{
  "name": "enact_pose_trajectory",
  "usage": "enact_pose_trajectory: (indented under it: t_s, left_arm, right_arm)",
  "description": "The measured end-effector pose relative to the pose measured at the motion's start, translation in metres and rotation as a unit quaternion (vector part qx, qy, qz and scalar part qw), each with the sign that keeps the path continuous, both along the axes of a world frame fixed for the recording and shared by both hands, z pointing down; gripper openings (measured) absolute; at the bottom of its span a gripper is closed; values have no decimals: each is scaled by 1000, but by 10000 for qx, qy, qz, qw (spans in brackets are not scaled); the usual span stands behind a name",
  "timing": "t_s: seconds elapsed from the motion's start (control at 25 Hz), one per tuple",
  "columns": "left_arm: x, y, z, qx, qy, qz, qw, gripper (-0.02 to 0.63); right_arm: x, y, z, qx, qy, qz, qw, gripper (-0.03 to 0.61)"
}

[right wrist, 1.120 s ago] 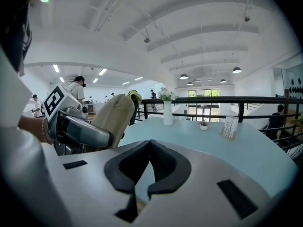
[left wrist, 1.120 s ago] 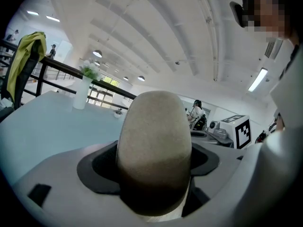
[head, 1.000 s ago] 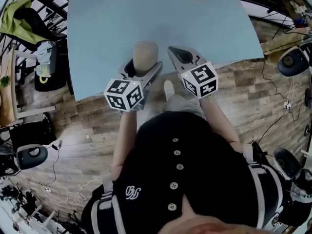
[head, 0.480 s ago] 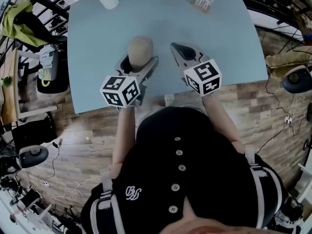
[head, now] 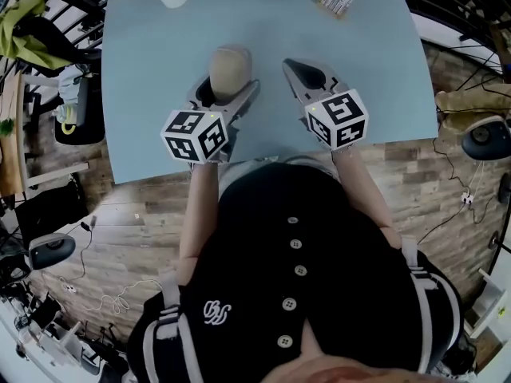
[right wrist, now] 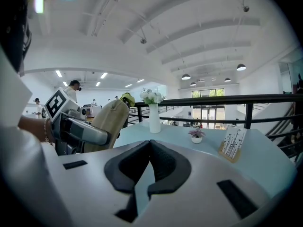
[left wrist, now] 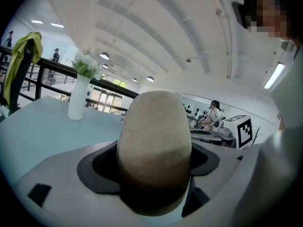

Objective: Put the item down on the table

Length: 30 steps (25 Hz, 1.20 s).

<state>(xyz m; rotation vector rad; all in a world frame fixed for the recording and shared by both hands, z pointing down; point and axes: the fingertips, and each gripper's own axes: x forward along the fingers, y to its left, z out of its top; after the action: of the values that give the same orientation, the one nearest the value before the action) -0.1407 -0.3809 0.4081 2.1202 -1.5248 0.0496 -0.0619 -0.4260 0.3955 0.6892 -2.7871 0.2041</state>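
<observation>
Left claw (head: 227, 92): closed on the beige egg-shaped item (head: 230, 69), which stands upright over the near part of the blue worktop (head: 383, 70).
Right claw (head: 297, 70): jaws together, empty, just to the right.
Step, judged: item not yet set down.
Next: lower until the base rests, then open.

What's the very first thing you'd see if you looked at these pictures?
A big beige egg-shaped lump is clamped in the left gripper, over the pale blue table. To its right, the right gripper is shut with nothing in it. A white vase of flowers stands at the table's far edge.
</observation>
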Motion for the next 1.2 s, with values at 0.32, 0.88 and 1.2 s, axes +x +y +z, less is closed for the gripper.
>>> enact_pose_trajectory:
  t_s: [0.32,0.88,1.2]
  left_arm:
    - [-12,-5,2,-42,-15,67,10000,414]
    - [-28,0,5,-225,-122,455,9986,414]
    - [-38,-5,10,-322,-237,574,9976,414]
  right_arm:
    - [-11,-2,6,-81,50,48,9999,11]
    - [-19,6,17,-407,113,450,9981,11]
    - [-20,5,20,-440,203,508,9975,11]
